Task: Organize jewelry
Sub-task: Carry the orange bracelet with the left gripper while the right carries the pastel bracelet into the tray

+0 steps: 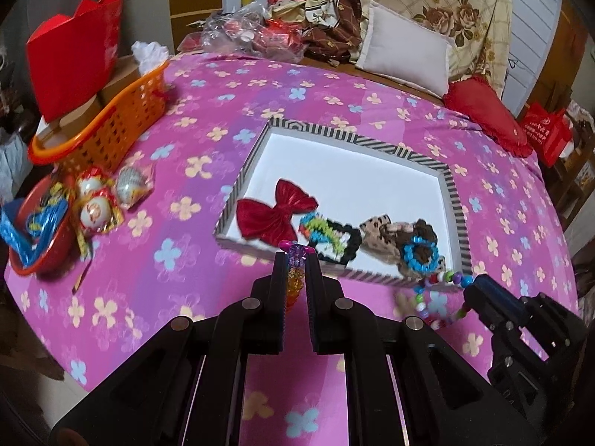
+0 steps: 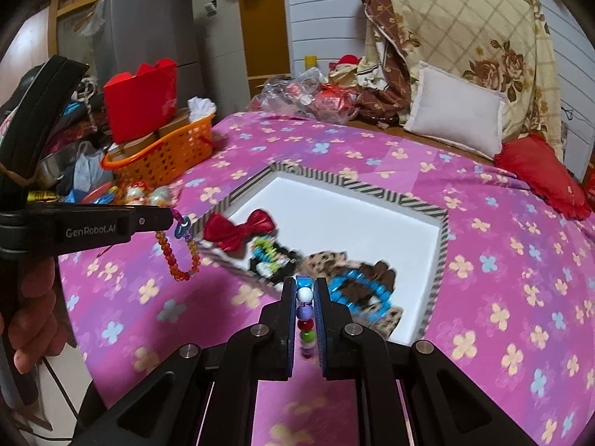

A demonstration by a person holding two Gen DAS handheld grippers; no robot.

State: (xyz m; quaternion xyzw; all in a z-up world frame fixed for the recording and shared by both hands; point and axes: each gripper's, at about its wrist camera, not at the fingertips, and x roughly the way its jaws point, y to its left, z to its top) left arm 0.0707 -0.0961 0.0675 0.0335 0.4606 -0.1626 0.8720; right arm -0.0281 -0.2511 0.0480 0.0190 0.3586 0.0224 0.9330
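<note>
A white tray with a striped rim lies on the pink flowered bedspread. In it are a red bow, a black-and-green woven band, a leopard-print scrunchie and a blue bead ring. My left gripper is shut on an orange-and-purple bead bracelet, held above the tray's near left edge. My right gripper is shut on a multicoloured bead bracelet, hanging by the tray's near right corner.
An orange basket with a red box stands at the bed's left. A red bowl and wrapped ornaments lie near it. Pillows, a red cushion and plastic bags crowd the far side.
</note>
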